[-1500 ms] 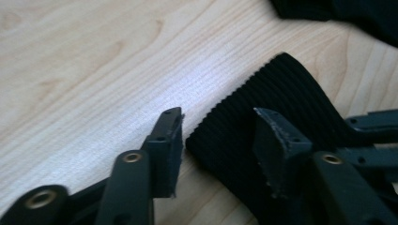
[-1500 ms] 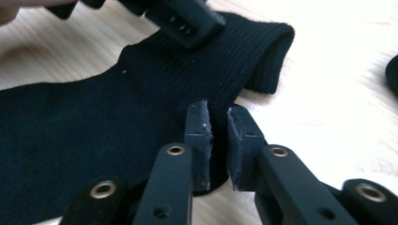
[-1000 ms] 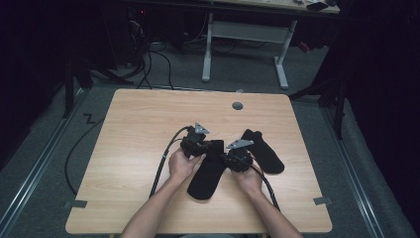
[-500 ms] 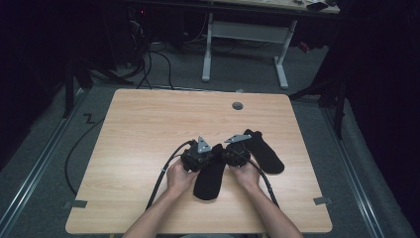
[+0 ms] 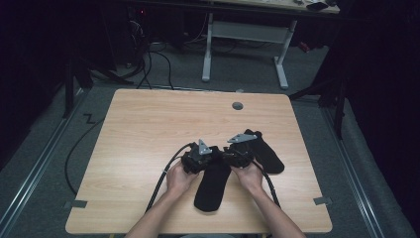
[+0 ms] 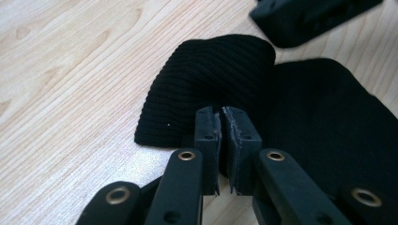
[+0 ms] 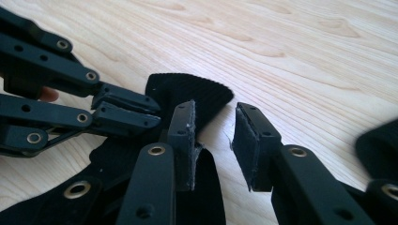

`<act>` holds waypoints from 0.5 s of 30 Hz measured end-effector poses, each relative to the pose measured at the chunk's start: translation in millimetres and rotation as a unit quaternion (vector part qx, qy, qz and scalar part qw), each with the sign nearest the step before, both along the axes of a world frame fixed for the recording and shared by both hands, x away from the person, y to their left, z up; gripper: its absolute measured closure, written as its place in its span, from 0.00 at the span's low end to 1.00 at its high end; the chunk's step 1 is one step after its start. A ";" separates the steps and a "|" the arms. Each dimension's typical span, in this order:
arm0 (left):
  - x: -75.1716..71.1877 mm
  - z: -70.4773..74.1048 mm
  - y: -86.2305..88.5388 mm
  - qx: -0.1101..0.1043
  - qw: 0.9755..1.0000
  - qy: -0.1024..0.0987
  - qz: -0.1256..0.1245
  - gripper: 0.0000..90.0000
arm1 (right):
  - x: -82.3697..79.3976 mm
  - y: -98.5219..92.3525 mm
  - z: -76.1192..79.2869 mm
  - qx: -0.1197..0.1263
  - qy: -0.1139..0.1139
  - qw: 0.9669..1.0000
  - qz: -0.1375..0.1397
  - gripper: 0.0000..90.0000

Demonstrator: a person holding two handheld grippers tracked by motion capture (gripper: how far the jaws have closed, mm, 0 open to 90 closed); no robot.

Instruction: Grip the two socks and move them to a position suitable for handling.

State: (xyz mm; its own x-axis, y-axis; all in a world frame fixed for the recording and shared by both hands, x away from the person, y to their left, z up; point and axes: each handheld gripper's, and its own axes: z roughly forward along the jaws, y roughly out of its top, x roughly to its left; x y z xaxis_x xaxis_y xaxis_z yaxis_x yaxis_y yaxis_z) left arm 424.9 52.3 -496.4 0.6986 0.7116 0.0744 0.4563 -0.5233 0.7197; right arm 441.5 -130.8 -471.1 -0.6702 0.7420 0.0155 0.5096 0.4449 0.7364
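A black sock [image 5: 213, 186] lies lengthwise on the wooden table [image 5: 148, 129] between the person's two hands. Its ribbed cuff [image 6: 211, 75] is folded up at the far end. My left gripper [image 6: 220, 115] is shut, pinching the edge of that cuff, and it also comes in from the left as the left gripper [image 7: 150, 110] in the right gripper view. My right gripper [image 7: 213, 110] faces it, and its jaws have just been opening. The cuff [image 7: 197, 91] lies by the left jaw, with no pad pressing on it. A second black sock [image 5: 267, 153] lies just right of the hands.
A round grey cable hole [image 5: 237, 105] sits near the table's far edge. Black cables [image 5: 163, 181] trail from the grippers toward the near edge. Beyond the table are a dark floor, more cables and a white desk frame [image 5: 242, 49].
Both hands have drawn slightly toward the near edge, bringing the sock along. The right jaws have spread apart and released the cuff. The left jaws stay pinched together.
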 end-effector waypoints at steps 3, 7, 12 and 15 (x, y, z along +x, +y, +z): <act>-0.5 2.2 3.8 -0.009 1.000 -0.001 0.005 0.91 | 4.6 5.6 -11.2 -0.019 0.014 1.000 -0.001 0.79; 1.4 6.8 9.6 -0.026 0.999 -0.001 0.020 0.83 | 11.2 6.1 -24.2 -0.027 0.023 0.999 -0.006 0.86; 11.5 4.7 11.5 -0.020 0.999 0.008 0.041 0.72 | 14.4 9.1 -24.0 -0.028 0.016 0.999 -0.010 0.86; 19.9 -2.1 14.7 -0.035 0.998 0.012 0.060 0.67 | 1.9 1.2 -17.0 -0.005 0.001 1.000 0.001 0.78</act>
State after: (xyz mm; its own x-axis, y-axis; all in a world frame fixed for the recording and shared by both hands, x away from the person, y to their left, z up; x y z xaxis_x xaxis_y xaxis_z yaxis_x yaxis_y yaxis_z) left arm 444.8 67.1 -498.6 0.6092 0.7930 0.0066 0.5302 -0.4135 0.7402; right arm 443.4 -129.7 -488.0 -0.6717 0.7408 0.0094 0.5096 0.4529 0.7316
